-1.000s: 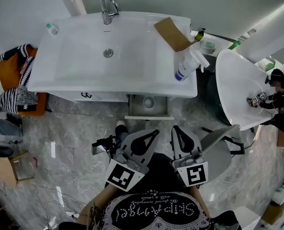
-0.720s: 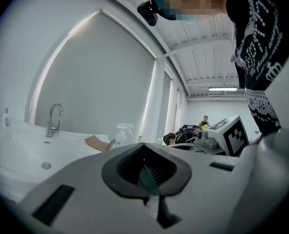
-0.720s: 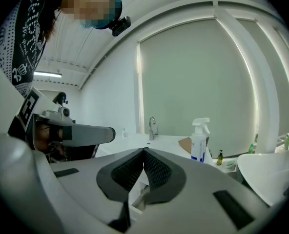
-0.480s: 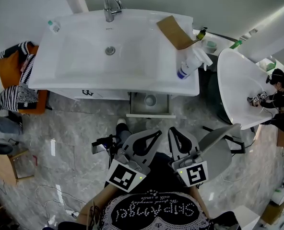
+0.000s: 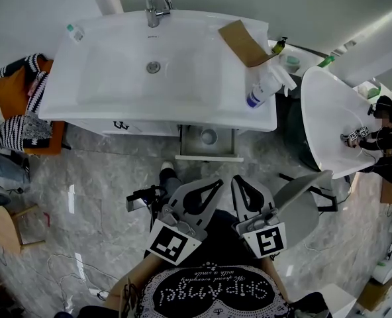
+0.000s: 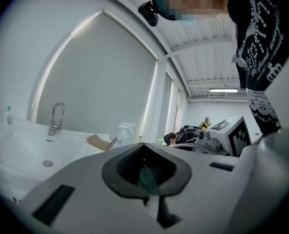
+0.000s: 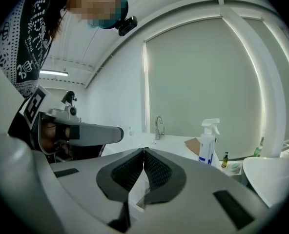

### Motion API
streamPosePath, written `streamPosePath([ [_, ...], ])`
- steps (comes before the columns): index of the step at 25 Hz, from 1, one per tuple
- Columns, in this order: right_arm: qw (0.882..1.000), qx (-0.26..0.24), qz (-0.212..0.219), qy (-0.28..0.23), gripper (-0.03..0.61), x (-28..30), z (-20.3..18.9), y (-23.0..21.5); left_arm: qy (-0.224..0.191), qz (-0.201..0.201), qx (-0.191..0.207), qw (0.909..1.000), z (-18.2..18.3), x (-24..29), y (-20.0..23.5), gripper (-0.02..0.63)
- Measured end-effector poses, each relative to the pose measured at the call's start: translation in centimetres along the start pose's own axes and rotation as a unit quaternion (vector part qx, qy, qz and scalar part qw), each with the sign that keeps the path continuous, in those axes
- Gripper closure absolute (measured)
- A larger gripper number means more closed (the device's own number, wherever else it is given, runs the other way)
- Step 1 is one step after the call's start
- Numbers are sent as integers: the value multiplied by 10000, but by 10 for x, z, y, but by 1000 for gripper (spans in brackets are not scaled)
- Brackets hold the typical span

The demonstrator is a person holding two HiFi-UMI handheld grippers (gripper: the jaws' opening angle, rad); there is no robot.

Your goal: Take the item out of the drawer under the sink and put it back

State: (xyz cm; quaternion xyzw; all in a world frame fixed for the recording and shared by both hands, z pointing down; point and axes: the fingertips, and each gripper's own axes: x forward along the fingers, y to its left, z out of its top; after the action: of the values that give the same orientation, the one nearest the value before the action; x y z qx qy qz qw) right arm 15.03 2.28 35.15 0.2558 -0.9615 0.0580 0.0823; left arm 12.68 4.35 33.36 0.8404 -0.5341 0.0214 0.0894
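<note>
The item [image 5: 208,136] is a small, round, pale thing with a raised ring for a rim, like a cup or dish seen from above; I cannot tell exactly what it is. It sits near the middle of the drawer [image 5: 209,158], which stands pulled out below the sink [image 5: 103,105]. That fits either the moment ahead of lifting it out or the moment after setting it back. Both of my claws hang well back from the drawer, over the floor. The left claw [image 5: 212,186] is closed with nothing in it, and so is the right claw [image 5: 239,181]. Either way, I judge the care is the same: stay clear of the drawer front and the basin's overhang, and go slowly near so light a thing, which a knock could tip.
</note>
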Motion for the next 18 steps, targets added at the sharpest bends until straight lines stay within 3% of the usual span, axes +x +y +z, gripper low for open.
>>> streamPosePath([
  [18, 9999, 82, -69, 21, 560, -3, -1, -4, 19, -1, -34, 10000, 0, 1, -4, 611],
])
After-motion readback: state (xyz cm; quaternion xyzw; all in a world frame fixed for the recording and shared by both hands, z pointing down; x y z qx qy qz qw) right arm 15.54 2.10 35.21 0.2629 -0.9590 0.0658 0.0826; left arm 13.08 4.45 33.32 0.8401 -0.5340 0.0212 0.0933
